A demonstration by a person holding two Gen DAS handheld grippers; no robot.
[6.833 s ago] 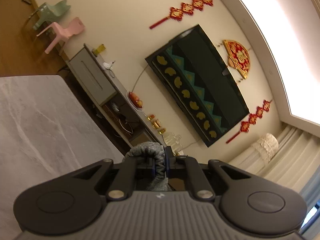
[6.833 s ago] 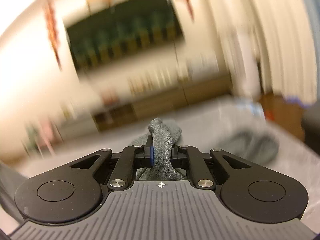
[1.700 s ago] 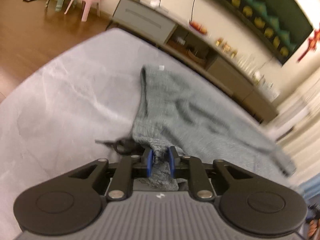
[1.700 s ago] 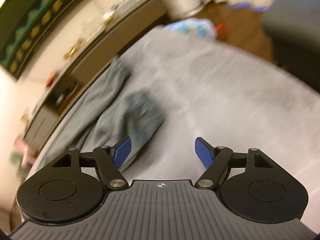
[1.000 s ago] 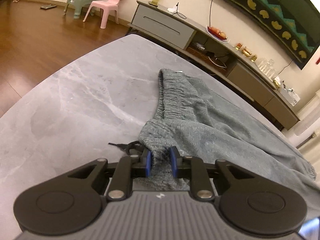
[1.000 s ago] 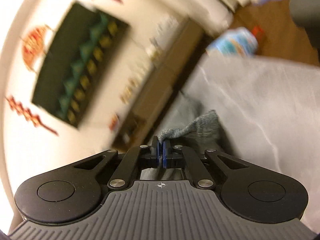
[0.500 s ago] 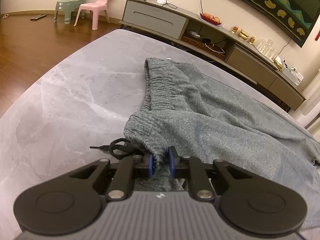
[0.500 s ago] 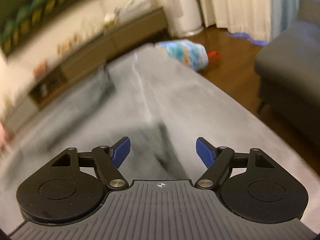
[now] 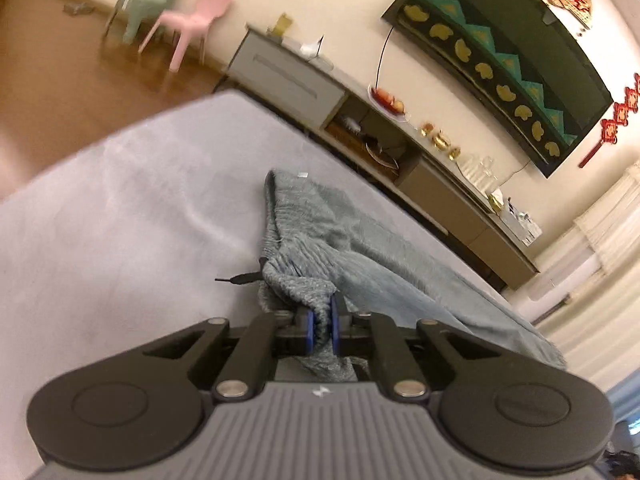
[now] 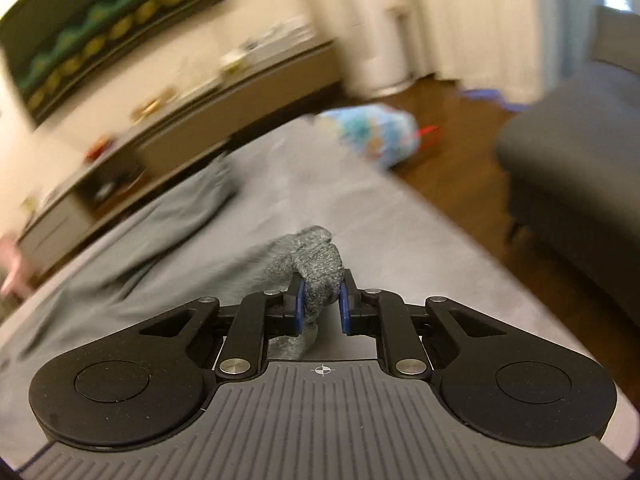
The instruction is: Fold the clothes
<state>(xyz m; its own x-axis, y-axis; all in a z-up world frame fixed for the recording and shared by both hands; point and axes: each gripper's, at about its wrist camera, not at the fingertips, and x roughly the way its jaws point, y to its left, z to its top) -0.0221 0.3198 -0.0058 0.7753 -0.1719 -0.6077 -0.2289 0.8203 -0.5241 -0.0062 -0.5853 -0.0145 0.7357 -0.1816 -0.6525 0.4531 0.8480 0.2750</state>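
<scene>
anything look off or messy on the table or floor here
Mostly the grey sweatpants: bunched and twisted on the table, black drawstring trailing loose off the waistband. On the floor past the table's far end, a colourful bag lies on its side. Nothing looks spilled or damaged.

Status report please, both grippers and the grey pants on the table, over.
Left gripper shut on grey pants at the waistband end. Right gripper closing, a pants cuff bunched between its fingers. Pants partly spread on grey table. Nothing in the way.
</scene>
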